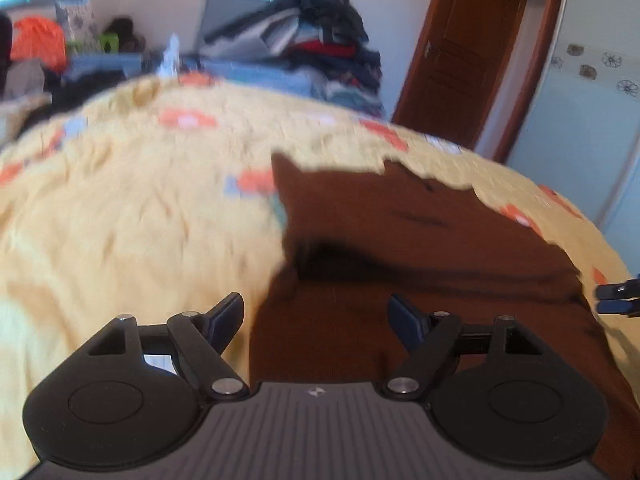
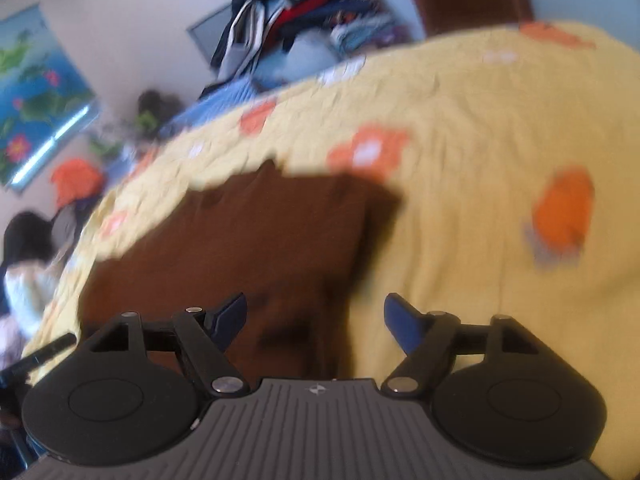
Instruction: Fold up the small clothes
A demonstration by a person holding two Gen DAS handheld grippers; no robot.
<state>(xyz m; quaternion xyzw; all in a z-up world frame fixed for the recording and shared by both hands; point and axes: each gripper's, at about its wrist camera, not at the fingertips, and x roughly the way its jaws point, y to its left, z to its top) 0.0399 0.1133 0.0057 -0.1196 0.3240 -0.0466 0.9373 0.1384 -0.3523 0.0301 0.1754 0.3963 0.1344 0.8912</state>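
A: Where is the brown garment point(image 1: 420, 248) lying?

B: It lies flat on the yellow bedspread point(image 1: 140, 208) with orange flowers; in the left wrist view it fills the lower right; in the right wrist view it sits lower left of centre; both views are blurred.

A: And the tongs?

B: The left gripper point(image 1: 316, 320) is spread wide over the garment's left edge, nothing between its fingers; the right gripper point(image 2: 316, 318) is also spread wide over the garment's right edge, holding nothing.

A: What stands behind?

B: A pile of clothes point(image 1: 320, 36) rises past the bed's far edge; a wooden door point(image 1: 472, 48) stands to its right.
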